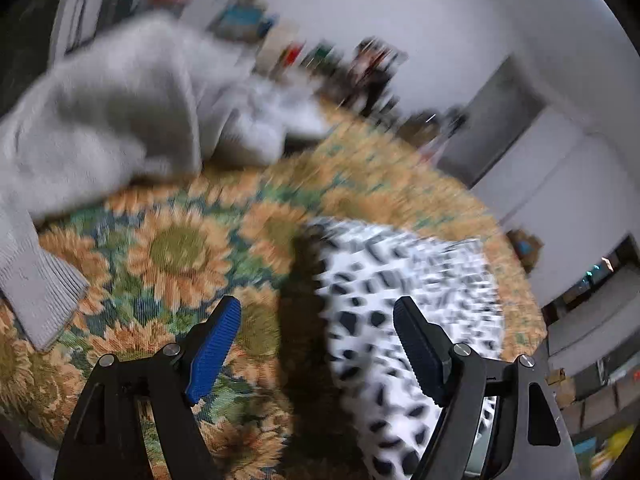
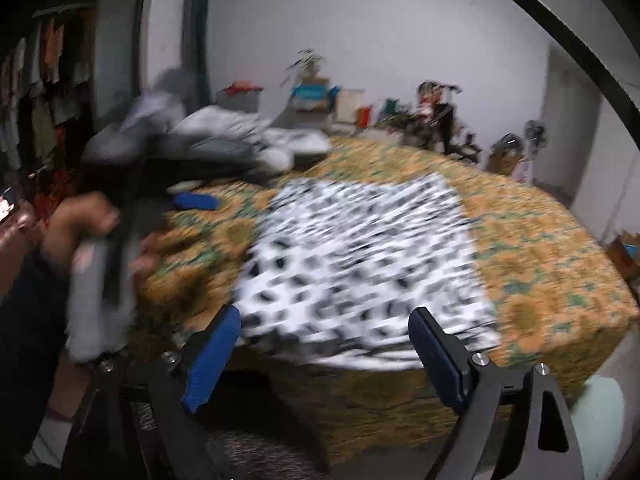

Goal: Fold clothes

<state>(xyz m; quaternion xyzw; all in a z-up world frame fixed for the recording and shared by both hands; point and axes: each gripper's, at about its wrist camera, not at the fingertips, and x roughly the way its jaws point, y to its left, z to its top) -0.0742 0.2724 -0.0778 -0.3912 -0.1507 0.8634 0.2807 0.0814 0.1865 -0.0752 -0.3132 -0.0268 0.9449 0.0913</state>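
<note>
Tongs first: your right gripper (image 2: 324, 330) stands with its jaws wide apart and nothing between the pads, hanging just off the near edge of the bed (image 2: 560, 264). Your left gripper (image 1: 318, 322) is likewise spread wide and empty, hovering over the sunflower bedspread (image 1: 176, 248).

Straight ahead of the right tongs lies the spotted garment (image 2: 360, 256), spread fairly flat as a rough rectangle, its near hem right above the fingertips and its long axis running away from you toward the far wall. From the left wrist view the same spotted garment (image 1: 404, 304) sits under and to the right of the tongs, with only the right finger over it; the left finger is over bare bedspread.

So the right hand looks squarely lined up on the near hem, while the left sits off the garment's left edge and would, I judge, need to shift right to take its corner.

Further out, a grey knit garment (image 1: 104, 128) lies heaped at the far left, well apart from the spotted one.
</note>
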